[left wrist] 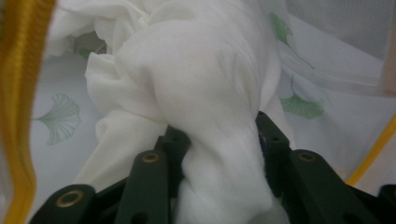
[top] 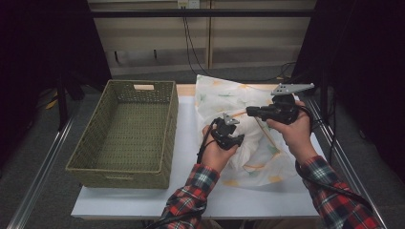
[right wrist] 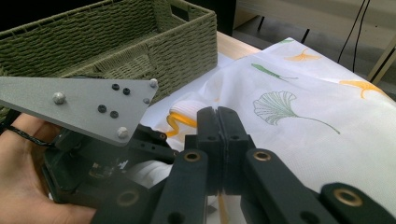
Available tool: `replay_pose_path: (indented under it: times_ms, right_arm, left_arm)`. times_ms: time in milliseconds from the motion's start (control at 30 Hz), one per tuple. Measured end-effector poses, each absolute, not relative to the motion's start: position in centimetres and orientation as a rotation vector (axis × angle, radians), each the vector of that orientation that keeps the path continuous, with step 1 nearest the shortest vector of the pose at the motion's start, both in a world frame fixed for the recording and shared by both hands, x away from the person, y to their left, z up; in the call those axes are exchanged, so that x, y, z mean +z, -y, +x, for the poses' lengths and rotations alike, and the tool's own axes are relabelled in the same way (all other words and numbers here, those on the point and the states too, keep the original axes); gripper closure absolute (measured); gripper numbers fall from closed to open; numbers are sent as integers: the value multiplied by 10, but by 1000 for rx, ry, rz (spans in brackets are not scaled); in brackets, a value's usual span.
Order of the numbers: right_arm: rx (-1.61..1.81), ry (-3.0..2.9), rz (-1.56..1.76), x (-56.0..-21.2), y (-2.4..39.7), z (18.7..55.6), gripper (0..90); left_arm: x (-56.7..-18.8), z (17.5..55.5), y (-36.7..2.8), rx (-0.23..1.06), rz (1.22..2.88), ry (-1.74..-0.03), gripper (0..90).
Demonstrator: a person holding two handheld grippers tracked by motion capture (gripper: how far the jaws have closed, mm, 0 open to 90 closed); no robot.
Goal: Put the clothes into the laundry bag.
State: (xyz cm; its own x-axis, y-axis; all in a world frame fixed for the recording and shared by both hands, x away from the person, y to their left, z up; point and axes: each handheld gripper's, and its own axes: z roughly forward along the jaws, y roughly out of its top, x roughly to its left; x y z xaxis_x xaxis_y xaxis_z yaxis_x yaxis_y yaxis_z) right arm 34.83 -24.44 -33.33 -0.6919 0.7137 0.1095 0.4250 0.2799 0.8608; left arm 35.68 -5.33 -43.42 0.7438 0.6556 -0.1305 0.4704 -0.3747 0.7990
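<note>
Both tongs work over the pillow (top: pixel 243 129), which lies on the right half of the table (top: pixel 186 157), its long axis running away from the person, with the basket (top: pixel 125 133) just to its left. Left tongs (top: pixel 228 136) are nearer the job: partly open, their jaws have a thick bunch of white filling (left wrist: pixel 210 116) between them, the pads touching it on both sides. Right tongs (top: pixel 253 112) hover above the printed cover (right wrist: pixel 299 98) with jaws fully closed; a thin yellow strip (right wrist: pixel 180 122), likely the cover's edging, runs up to them, but whether they pinch it I cannot tell. Which end of the cover is open stays hidden behind the hands, and the left gripper view is blurred.
</note>
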Motion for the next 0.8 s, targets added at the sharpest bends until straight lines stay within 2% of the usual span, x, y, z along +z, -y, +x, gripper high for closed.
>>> replay_pose_path:
  times_ms: [167,267,367,567,800]
  right_arm:
    - [1376,-2252,1050,-335,246,349,894]
    - [1370,-2256,1053,-336,246,349,894]
    - [1370,-2257,1049,-338,247,350,894]
    - [1359,-2255,1059,-340,246,351,894]
    - [1355,-2263,1061,-342,243,353,894]
  left_arm:
    - [-438,356,53,234,2058,-861,499]
    - [-439,354,54,222,2053,-883,341]
    - [-437,351,53,234,2080,-877,234]
    - [-437,346,44,289,2134,-847,128]
    - [-435,343,32,283,2153,-849,83]
